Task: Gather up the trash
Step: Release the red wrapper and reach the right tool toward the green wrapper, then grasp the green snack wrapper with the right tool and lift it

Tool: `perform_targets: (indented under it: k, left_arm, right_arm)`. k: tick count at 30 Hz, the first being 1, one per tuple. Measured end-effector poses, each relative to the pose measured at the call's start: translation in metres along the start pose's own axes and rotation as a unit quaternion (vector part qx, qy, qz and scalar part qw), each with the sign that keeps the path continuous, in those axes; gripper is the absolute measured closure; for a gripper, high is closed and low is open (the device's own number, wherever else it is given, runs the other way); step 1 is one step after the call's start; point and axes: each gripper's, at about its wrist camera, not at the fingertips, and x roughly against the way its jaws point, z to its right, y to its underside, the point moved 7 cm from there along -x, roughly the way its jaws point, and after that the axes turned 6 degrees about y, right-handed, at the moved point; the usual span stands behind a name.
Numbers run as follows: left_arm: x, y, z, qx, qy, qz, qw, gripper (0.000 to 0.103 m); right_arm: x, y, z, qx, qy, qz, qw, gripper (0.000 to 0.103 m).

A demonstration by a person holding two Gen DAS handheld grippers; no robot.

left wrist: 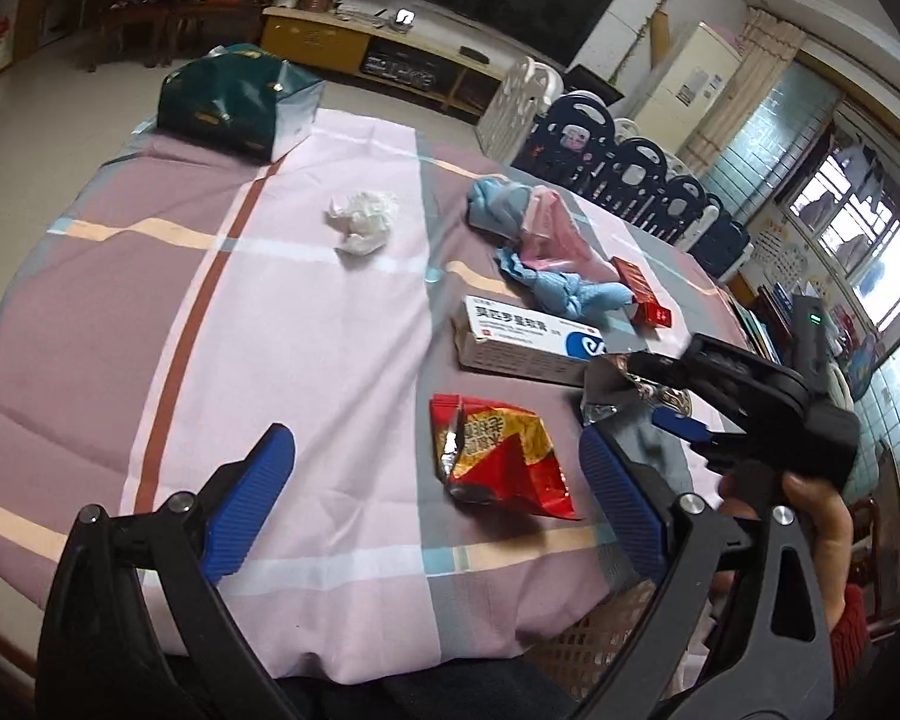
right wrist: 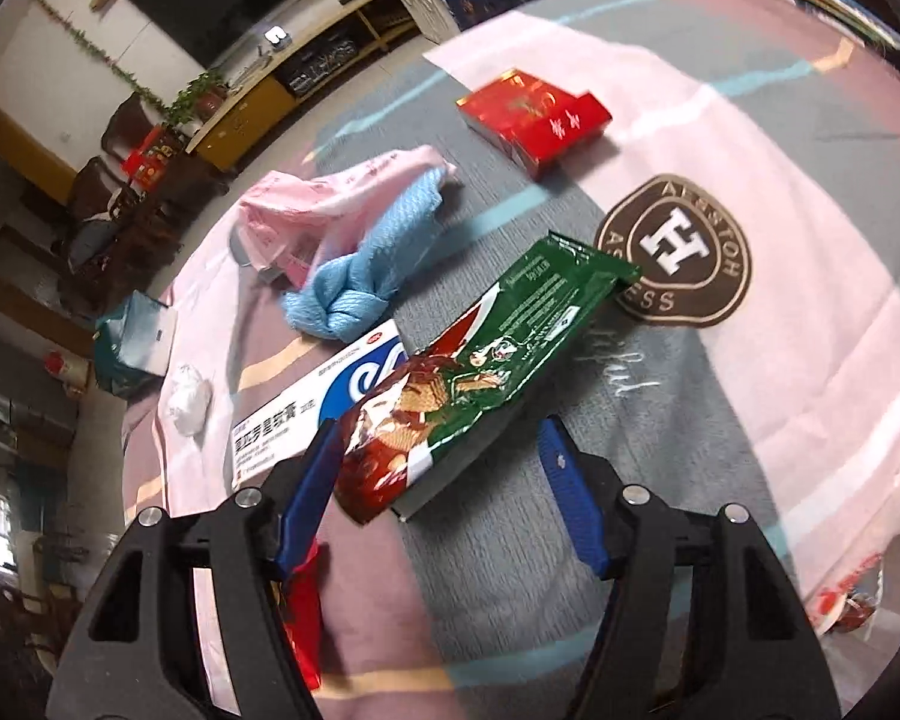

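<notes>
Item: green wafer wrapper (right wrist: 486,360), lying across the white box (right wrist: 306,414) on my surface (right wrist: 810,240). My right gripper (right wrist: 444,492) straddles it with fingers parted, nothing pinched. Left gripper (left wrist: 438,498): fingers wide apart, framing the red wrapper (left wrist: 498,456).

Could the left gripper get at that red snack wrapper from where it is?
Probably yes. The left gripper is open, and the red snack wrapper lies flat on the tablecloth just ahead, between its fingers, with nothing over it. The white box sits farther back, out of the way.
</notes>
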Motion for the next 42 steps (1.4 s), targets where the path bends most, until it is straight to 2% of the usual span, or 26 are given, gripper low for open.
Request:
perform_targets:
  k: [2, 6, 9, 16, 21, 26, 37, 42]
  left_arm:
    - [-0.001, 0.0, 0.002, -0.001, 0.01, 0.0, 0.9999, 0.008]
    - [-0.005, 0.0, -0.006, 0.022, 0.016, -0.007, 0.9996, 0.008]
    - [-0.005, 0.0, -0.009, 0.033, 0.023, -0.006, 0.9992, 0.008]
    - [-0.006, 0.0, -0.006, 0.029, 0.025, -0.01, 0.9992, 0.008]
    - [-0.01, 0.001, -0.004, 0.026, 0.023, -0.019, 0.9992, 0.007]
    - [-0.013, 0.0, -0.003, 0.025, 0.015, -0.026, 0.9992, 0.006]
    - [-0.014, -0.003, 0.012, 0.031, 0.052, -0.02, 0.998, 0.004]
    - [-0.015, -0.003, 0.008, 0.042, 0.043, -0.021, 0.998, 0.004]
  right_arm:
    - [-0.008, -0.001, -0.002, -0.004, -0.001, -0.002, 1.0, 0.04]
    - [-0.013, 0.009, -0.007, 0.023, -0.006, -0.011, 1.0, 0.09]
    - [-0.003, 0.014, -0.005, 0.038, -0.003, 0.006, 0.999, 0.098]
    - [0.05, 0.029, 0.022, 0.012, -0.014, 0.059, 0.998, 0.099]
    - [0.079, 0.045, 0.023, 0.03, -0.01, 0.079, 0.996, 0.099]
    - [0.087, 0.056, 0.011, 0.042, -0.001, 0.076, 0.996, 0.099]
    - [0.099, 0.06, 0.009, 0.039, 0.02, 0.085, 0.995, 0.099]
    - [0.102, 0.063, 0.01, 0.036, 0.022, 0.086, 0.995, 0.099]
